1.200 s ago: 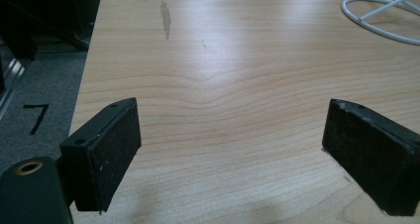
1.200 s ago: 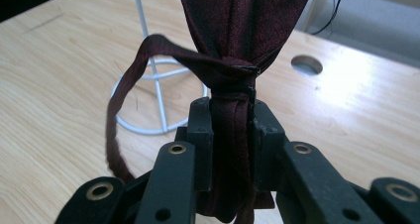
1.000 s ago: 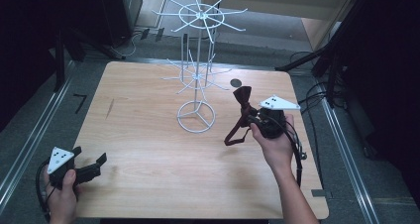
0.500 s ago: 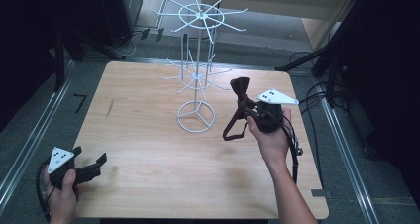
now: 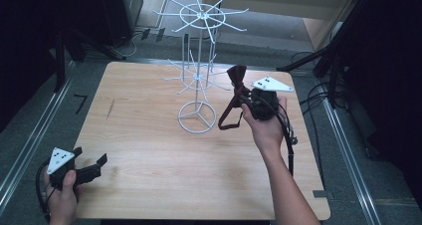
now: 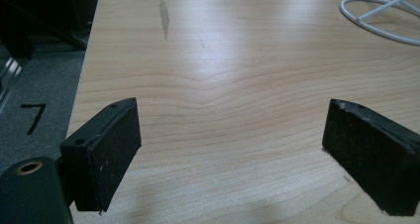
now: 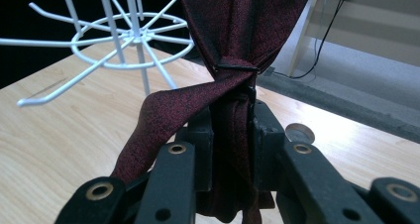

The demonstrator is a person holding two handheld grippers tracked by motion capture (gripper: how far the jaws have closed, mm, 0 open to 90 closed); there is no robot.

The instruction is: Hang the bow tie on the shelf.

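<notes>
Tie (image 5: 235, 96) now hangs clear of the desk (image 5: 149, 150), pinched in our right gripper (image 5: 247, 101) jaws and lifted nearer the rack (image 5: 199, 80) than a second ago, so hooking it comes next, we judge; our left gripper (image 5: 94, 166) waits, jaws spread

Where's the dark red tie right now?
The dark red tie is clamped in the right tongs, lifted off the table at right of centre in the high view, beside the white wire rack.

Wire rack (image 5: 198, 80) on table (image 5: 149, 150); bow tie (image 5: 234, 98) right of it.
</notes>
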